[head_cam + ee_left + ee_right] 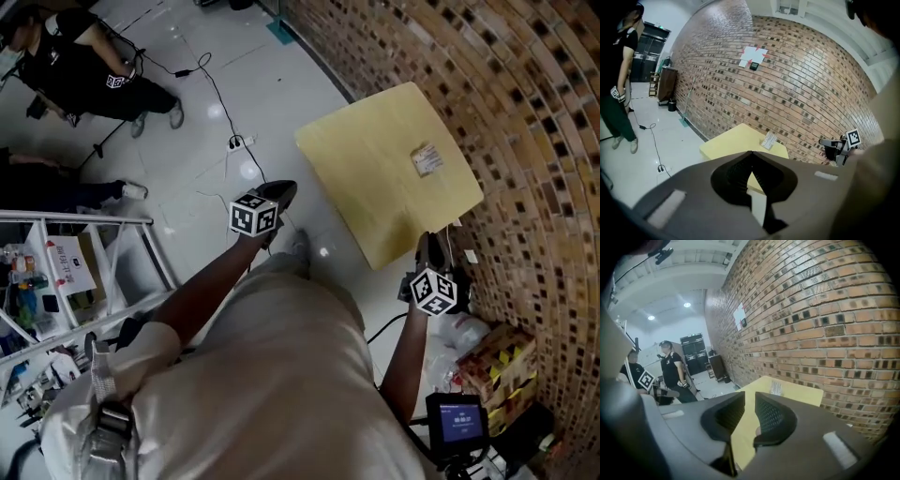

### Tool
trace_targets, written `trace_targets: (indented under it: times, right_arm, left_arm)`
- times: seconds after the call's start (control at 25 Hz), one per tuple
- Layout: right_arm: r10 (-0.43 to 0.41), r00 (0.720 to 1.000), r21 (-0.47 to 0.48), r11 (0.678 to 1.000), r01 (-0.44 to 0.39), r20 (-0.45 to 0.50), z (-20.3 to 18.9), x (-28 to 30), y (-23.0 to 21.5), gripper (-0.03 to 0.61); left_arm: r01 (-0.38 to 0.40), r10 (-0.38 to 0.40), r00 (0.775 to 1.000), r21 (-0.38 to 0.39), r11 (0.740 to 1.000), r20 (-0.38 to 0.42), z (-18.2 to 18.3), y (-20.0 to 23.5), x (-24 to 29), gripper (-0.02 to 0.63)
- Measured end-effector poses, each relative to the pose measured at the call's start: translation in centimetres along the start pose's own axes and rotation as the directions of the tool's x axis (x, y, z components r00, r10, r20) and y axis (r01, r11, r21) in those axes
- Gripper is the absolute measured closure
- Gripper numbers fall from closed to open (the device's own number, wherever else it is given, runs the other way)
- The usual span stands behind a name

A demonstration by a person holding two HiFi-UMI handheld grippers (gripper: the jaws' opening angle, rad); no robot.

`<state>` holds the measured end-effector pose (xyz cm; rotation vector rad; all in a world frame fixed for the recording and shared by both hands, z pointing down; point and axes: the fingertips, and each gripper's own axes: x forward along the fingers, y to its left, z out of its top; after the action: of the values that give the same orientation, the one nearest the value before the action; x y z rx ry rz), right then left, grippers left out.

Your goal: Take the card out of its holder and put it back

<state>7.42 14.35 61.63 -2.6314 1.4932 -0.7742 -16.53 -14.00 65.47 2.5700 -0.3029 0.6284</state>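
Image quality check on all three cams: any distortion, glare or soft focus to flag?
Head view: fisheye bows the brick wall; lamp glare spots on the glossy floor; table sharp. Left gripper view: heavy barrel curve in the wall, dark corners, left gripper soft up close. Right gripper view: round black vignette, bright ceiling lights, right gripper slightly soft.

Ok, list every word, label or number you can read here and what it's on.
Nothing here is legible.
Card on the yellow table: print too small.
Sign on the white rack: red print, blurred.
Blue screen: text too small.
Papers on the brick wall: blurred.
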Motion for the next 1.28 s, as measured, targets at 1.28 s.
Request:
trace_targets:
  times: [1.28]
  right_arm:
    - [0.062, 0.995, -0.032, 0.997, -0.064, -0.074, -8.1, -14.5, -3.6, 0.469]
  left_arm:
    - [0.094, -0.099, 0.987, -0.052, 0.994, -0.125, -9.1, -12.6, 2.0, 0.600]
